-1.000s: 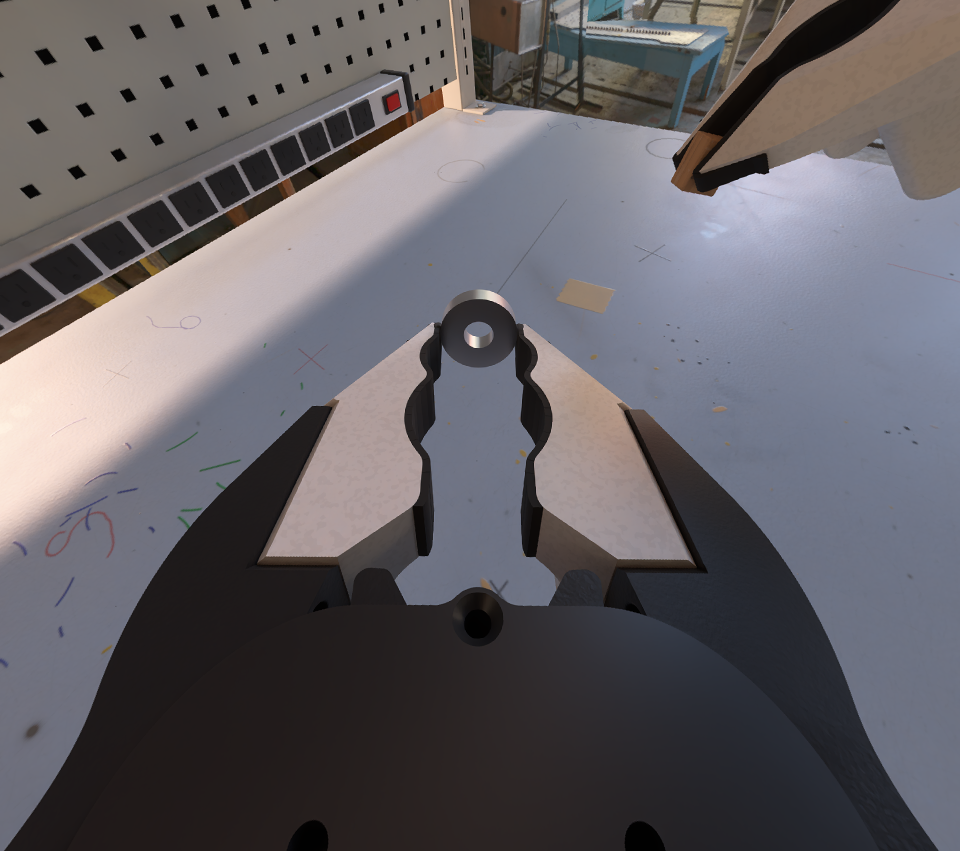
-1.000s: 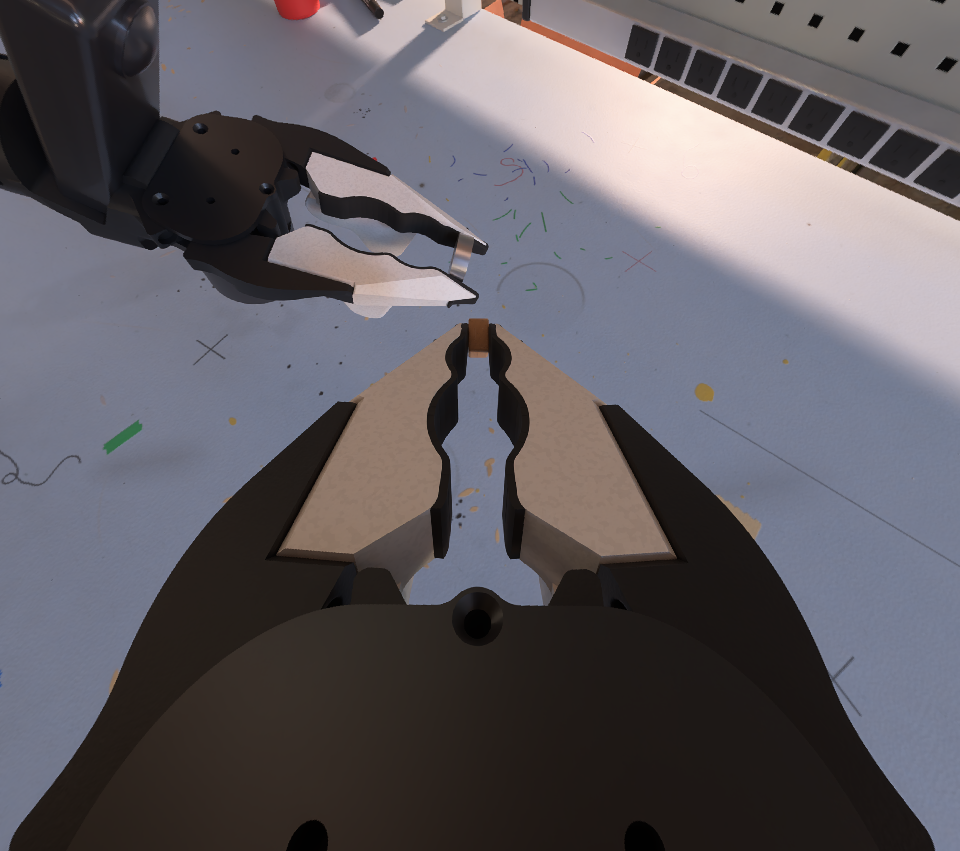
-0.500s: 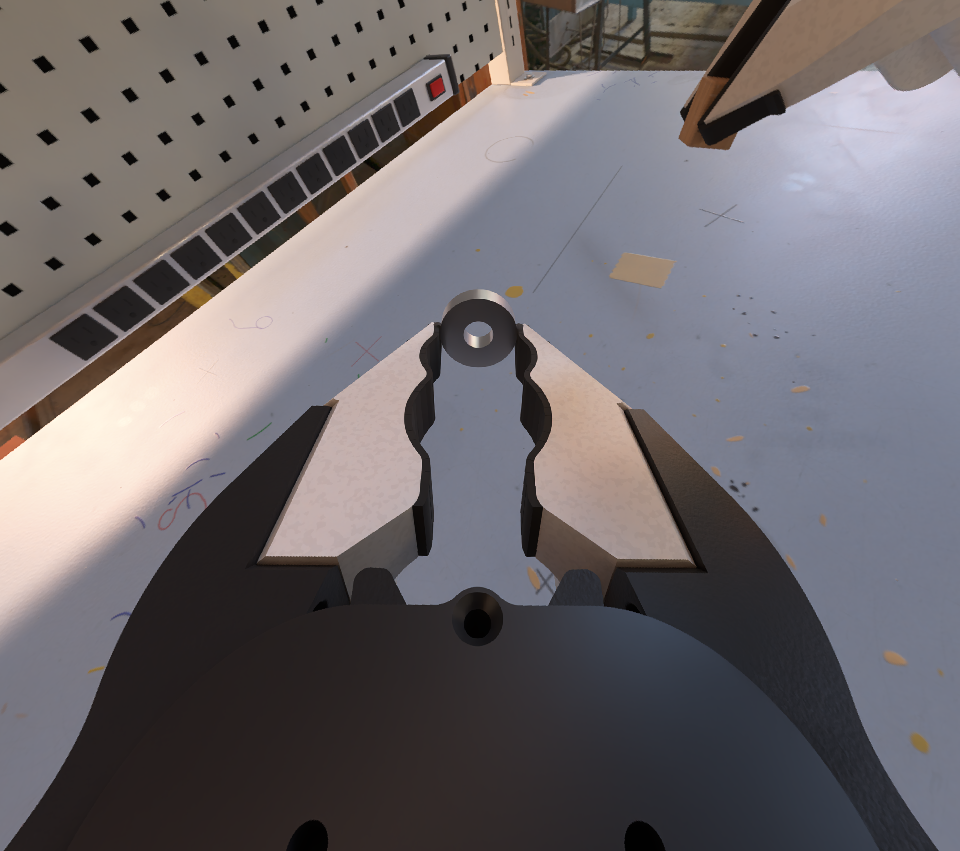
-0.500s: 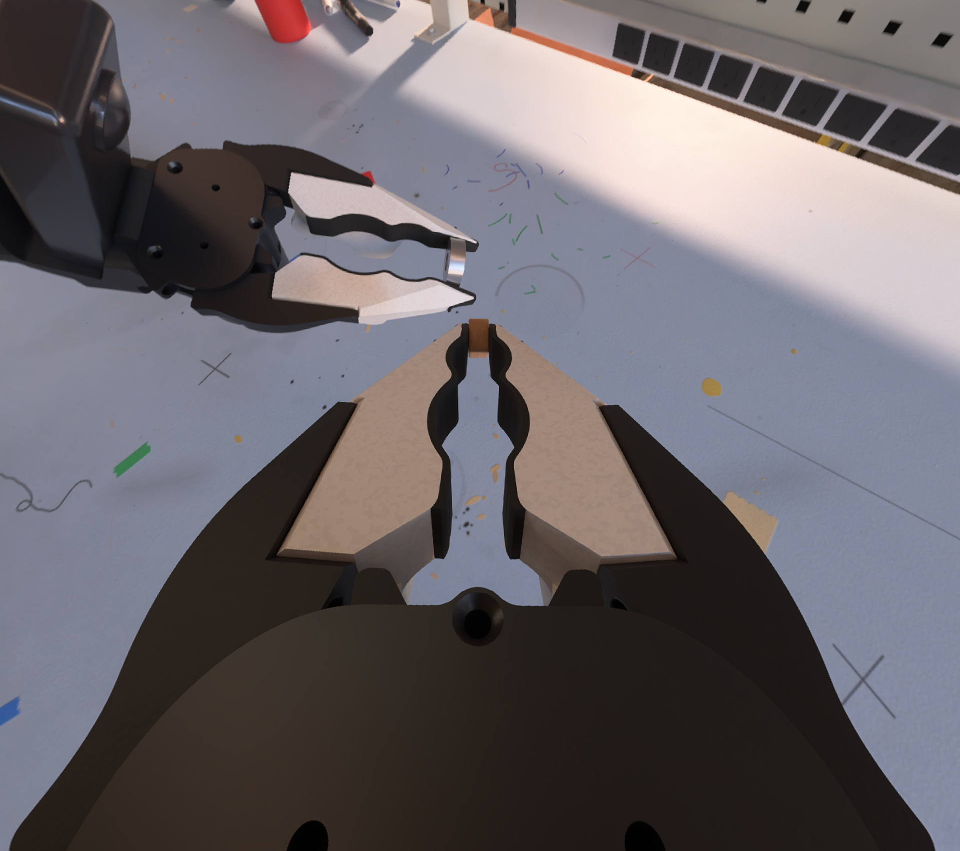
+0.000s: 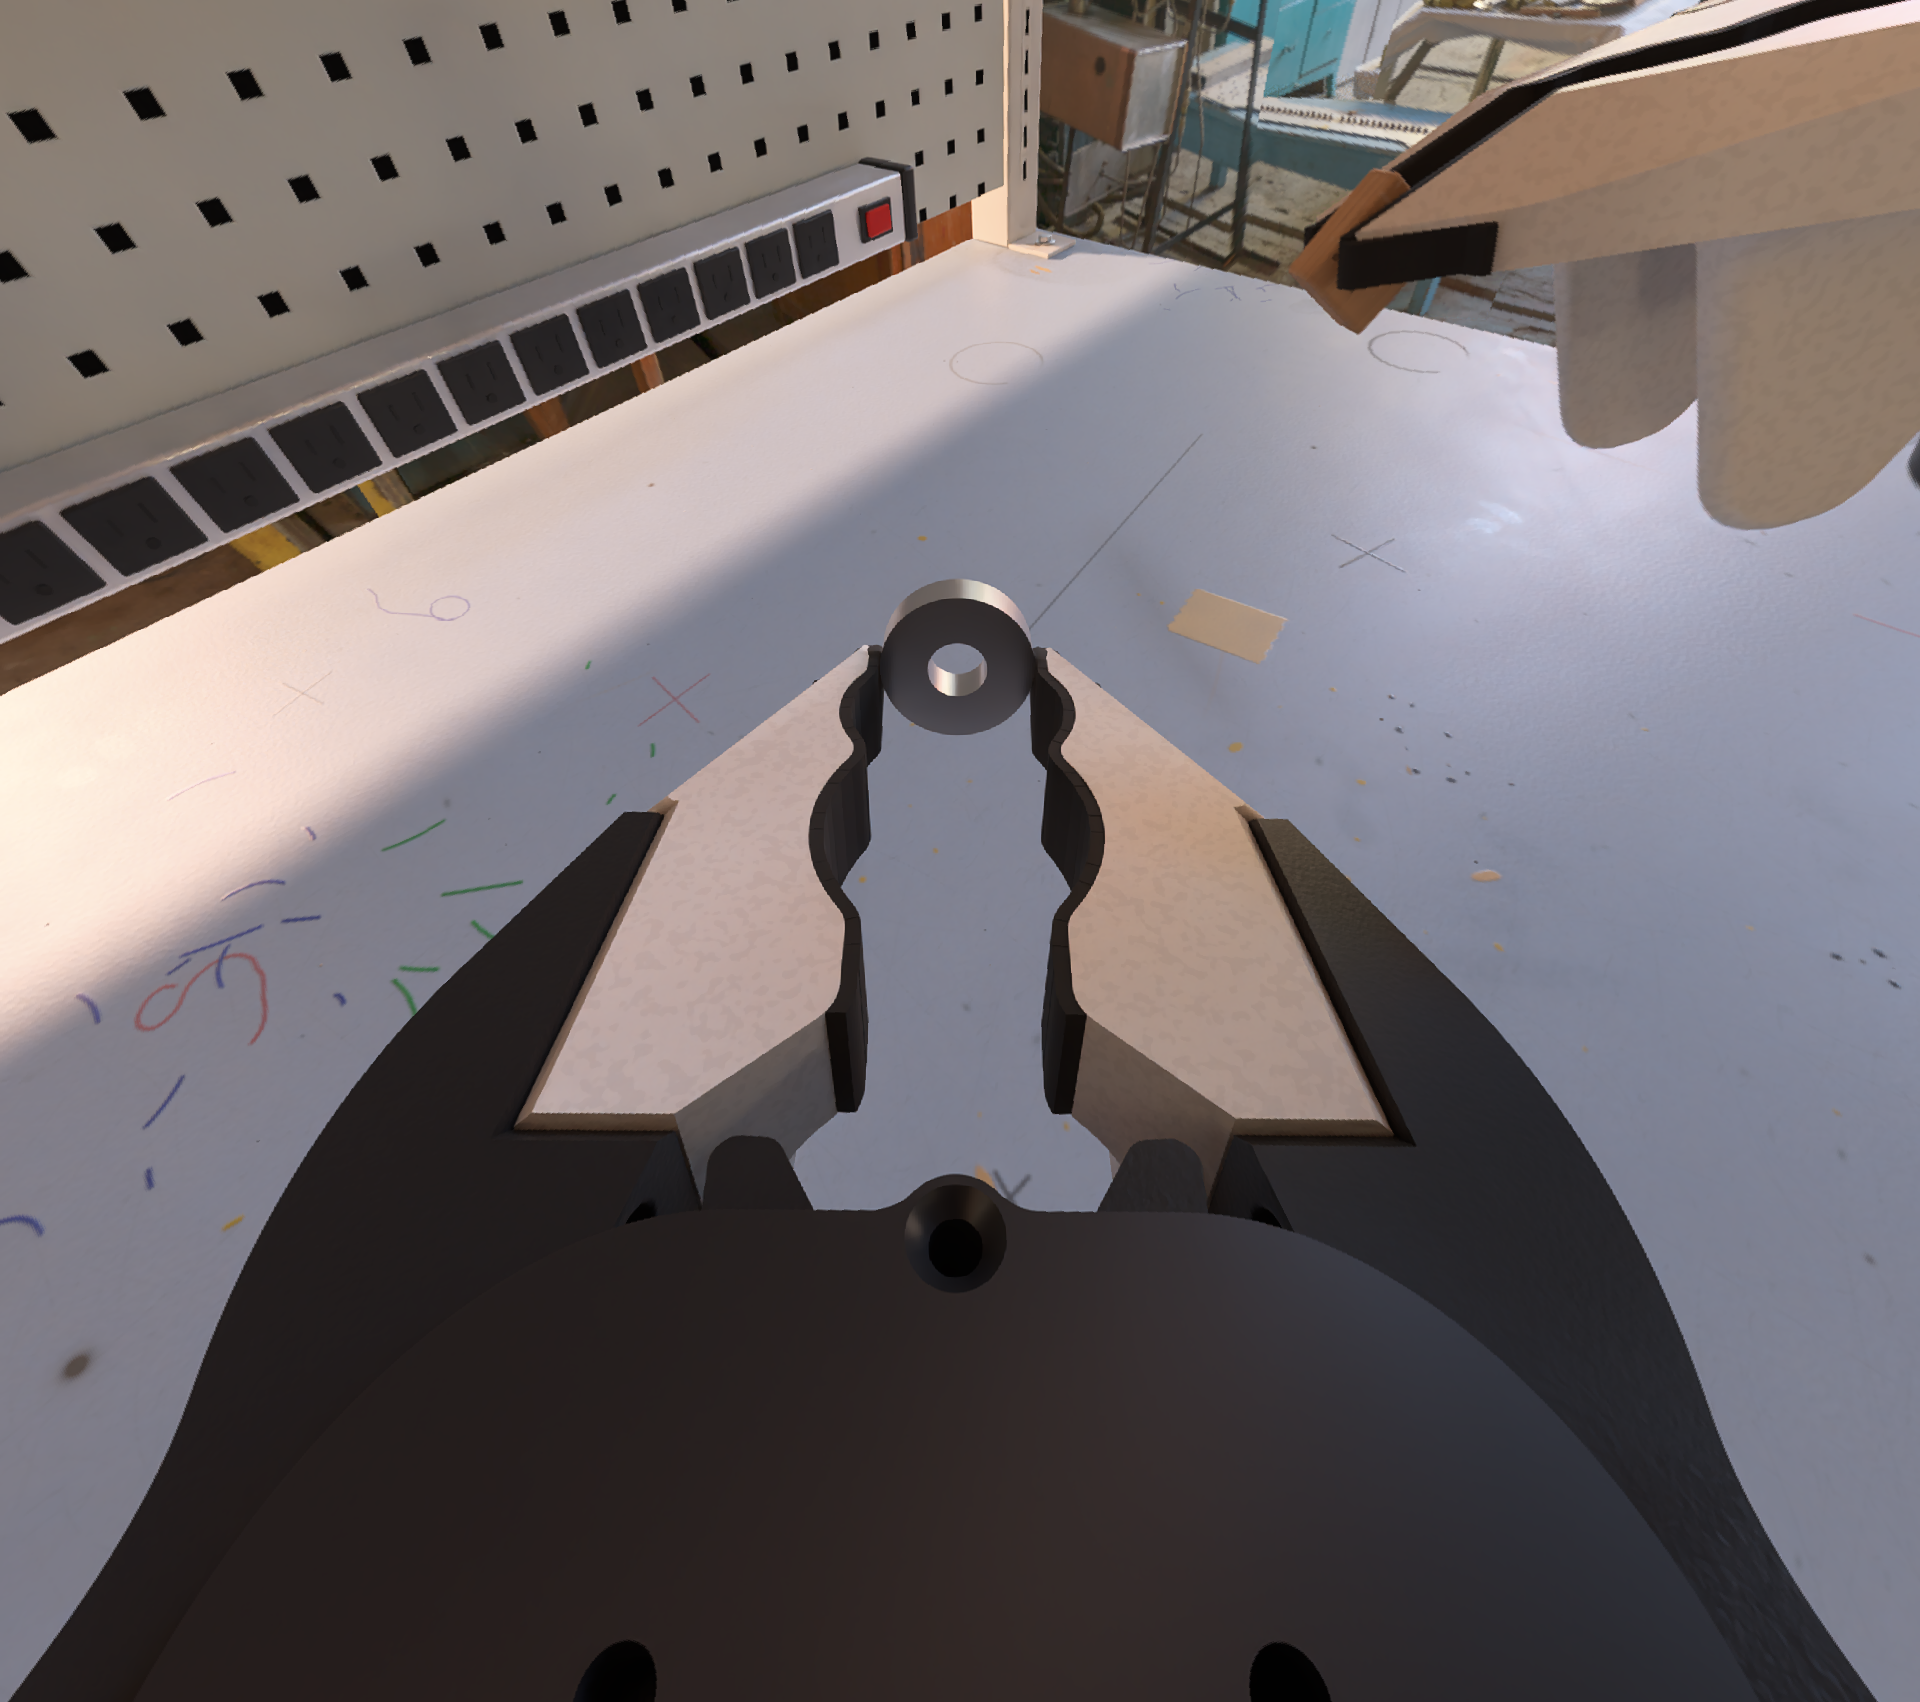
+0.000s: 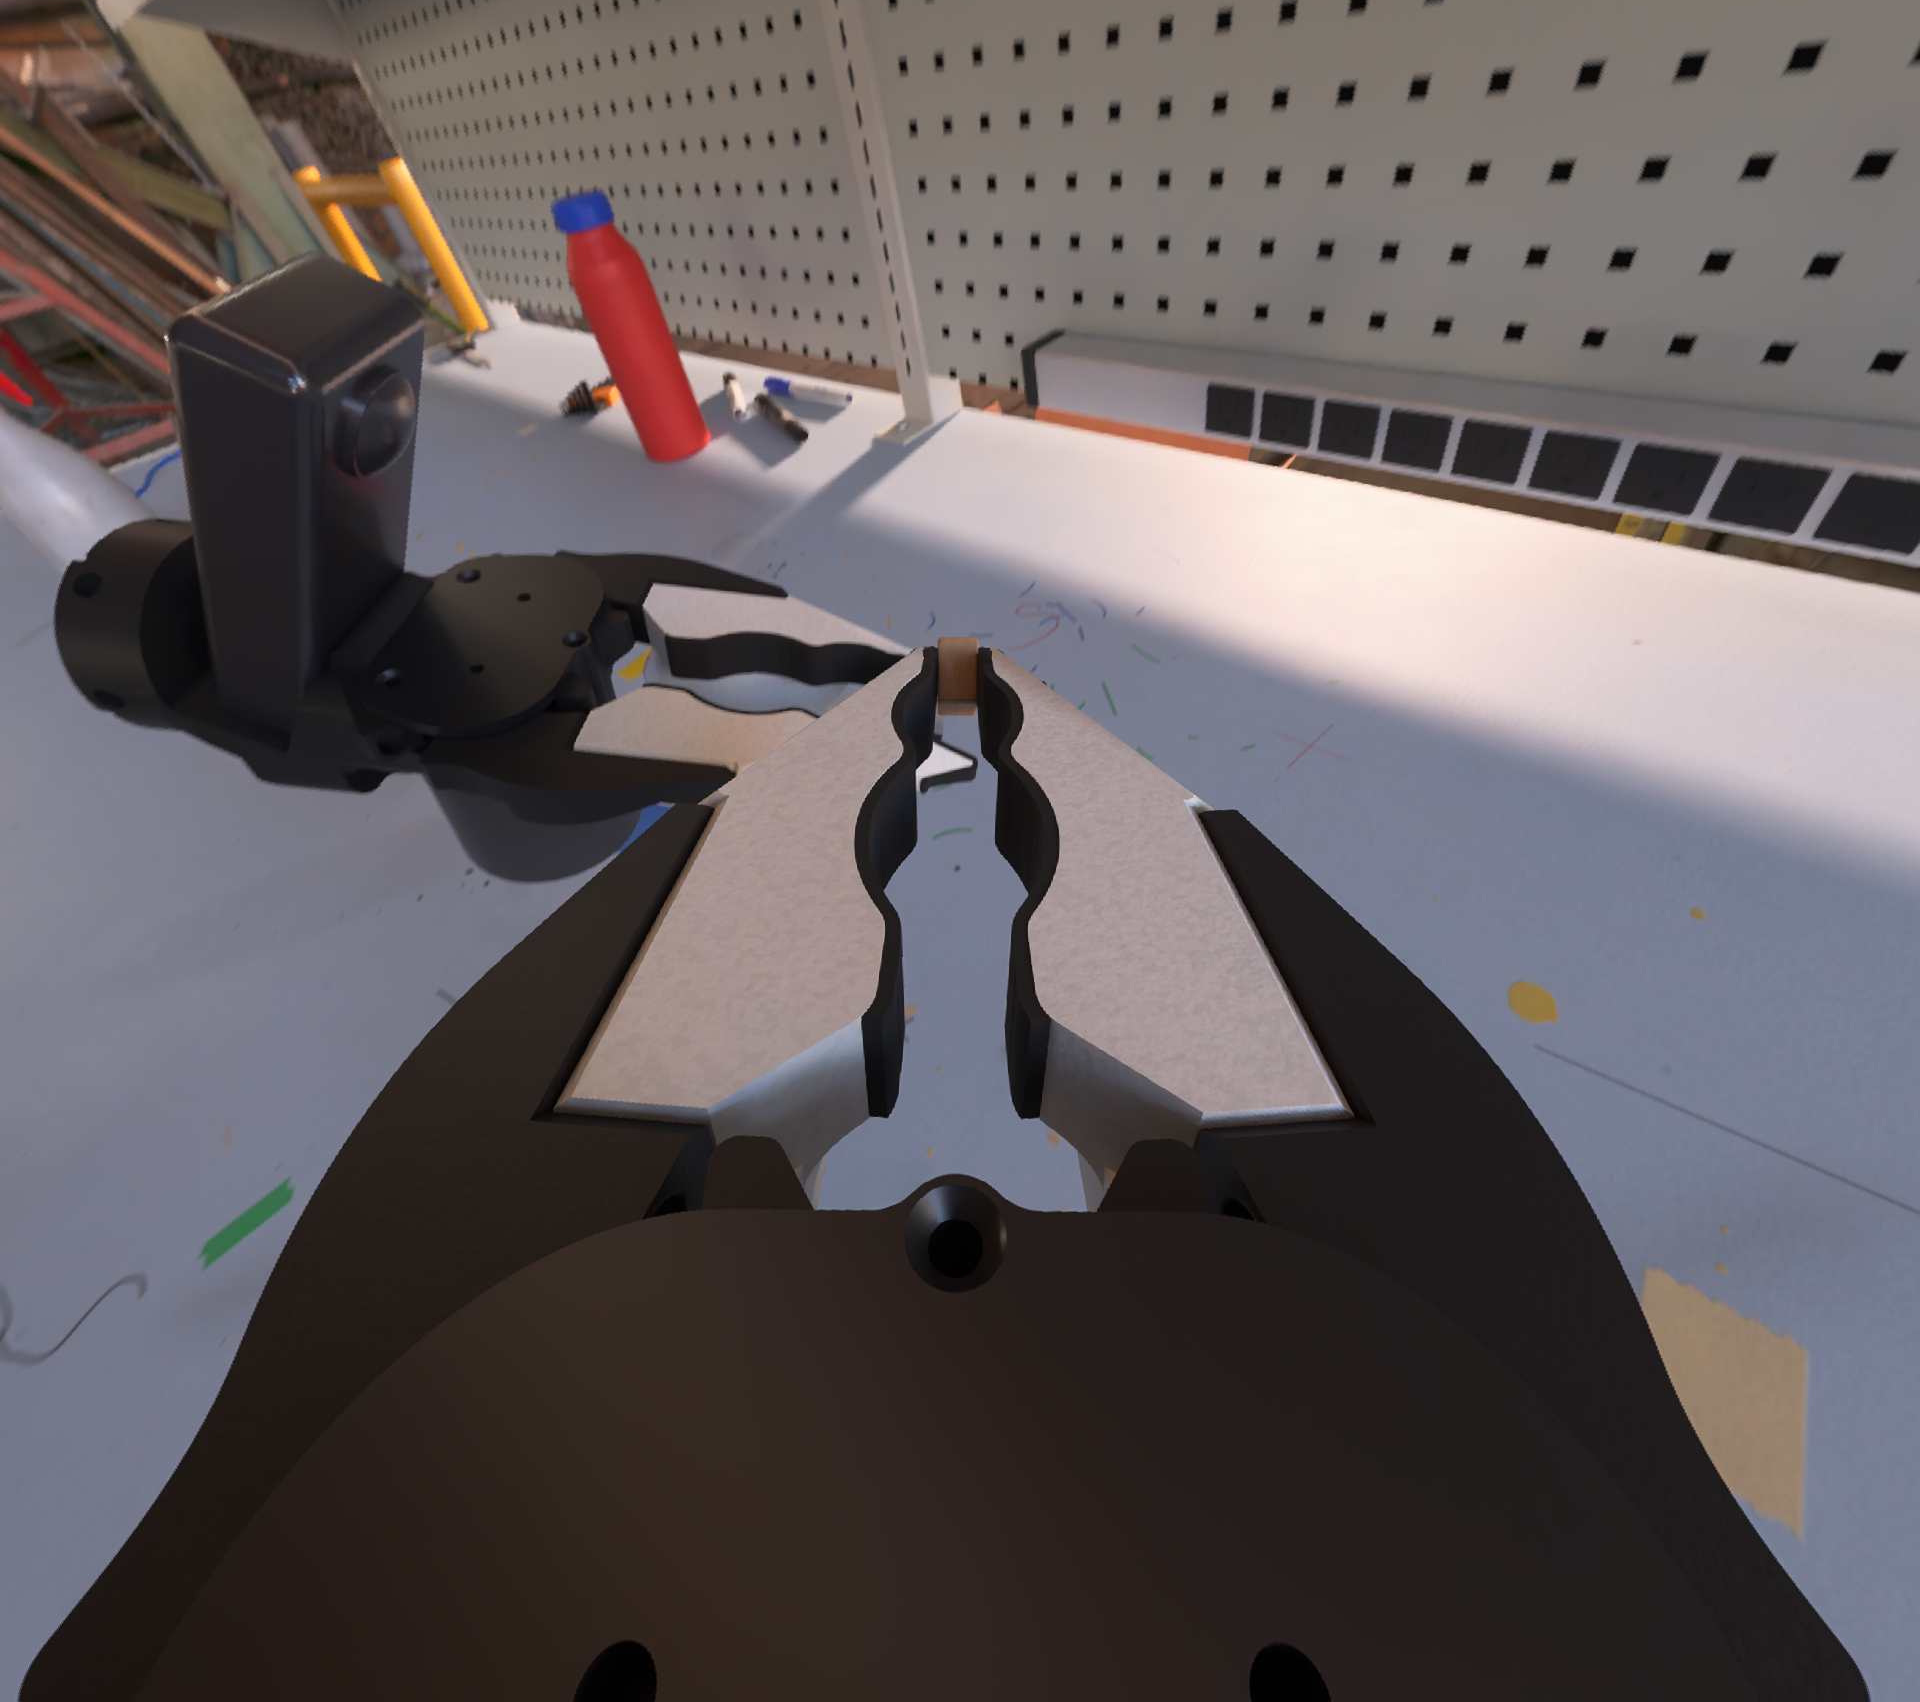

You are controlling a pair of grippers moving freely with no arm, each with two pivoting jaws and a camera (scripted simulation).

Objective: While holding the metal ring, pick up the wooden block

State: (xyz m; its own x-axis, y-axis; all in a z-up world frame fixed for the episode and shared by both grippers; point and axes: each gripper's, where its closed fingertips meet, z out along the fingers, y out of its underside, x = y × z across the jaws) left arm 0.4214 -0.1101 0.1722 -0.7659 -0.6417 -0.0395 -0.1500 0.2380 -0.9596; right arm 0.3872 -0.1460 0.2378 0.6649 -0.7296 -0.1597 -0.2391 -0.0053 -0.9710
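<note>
My left gripper [image 5: 956, 665] is shut on the metal ring [image 5: 956, 670], a grey washer-like disc held upright between its fingertips, above the white bench [image 5: 1143, 821]. My right gripper [image 6: 956, 676] is shut on the small wooden block [image 6: 956, 670], clear of the bench. In the left wrist view the right gripper [image 5: 1371, 265] comes in from the upper right with the block [image 5: 1340, 270] at its tip. In the right wrist view the left gripper [image 6: 468, 676] lies at the left, its tips hidden behind my right fingers [image 6: 790, 821].
A pegboard [image 6: 1351, 94] and a power strip [image 5: 416, 405] line the back of the bench. A red bottle [image 6: 629, 333] and markers [image 6: 779, 405] stand at the far left. Tan tape patches [image 5: 1226, 624] lie on the bench. The bench's far edge [image 5: 1195, 270] drops to a workshop.
The right gripper has risen and tilted up with the block, so it looks toward the pegboard. The left gripper has shifted with the ring, and its tips have gone behind my right fingers.
</note>
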